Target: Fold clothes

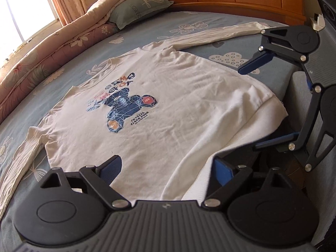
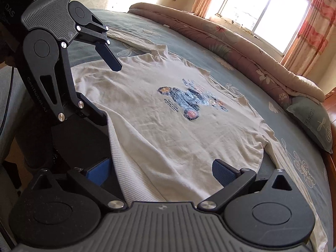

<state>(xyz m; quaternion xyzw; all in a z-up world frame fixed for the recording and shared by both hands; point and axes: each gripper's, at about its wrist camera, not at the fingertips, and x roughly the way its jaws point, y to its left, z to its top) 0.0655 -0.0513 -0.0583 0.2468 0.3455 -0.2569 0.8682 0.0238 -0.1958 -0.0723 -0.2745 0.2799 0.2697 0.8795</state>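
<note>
Long-sleeved shirt (image 1: 159,109) spread flat, print side up, on the bed (image 1: 189,27); fold not yet begun.

We find both grippers at the ribbed hem (image 2: 126,168), which hangs slightly over the bed's near edge. The left gripper (image 1: 168,166) stands with jaws wide apart, the cloth lying between its fingers but not pinched; the right gripper (image 2: 161,172) likewise stands wide, nothing clamped. Both sleeves lie stretched outward from the body. We judge the step in hand to be the approach for a first grasp. The next move calls for each gripper to close on a hem corner or sleeve, taking both layers evenly so the fold carries across without bunching.
</note>
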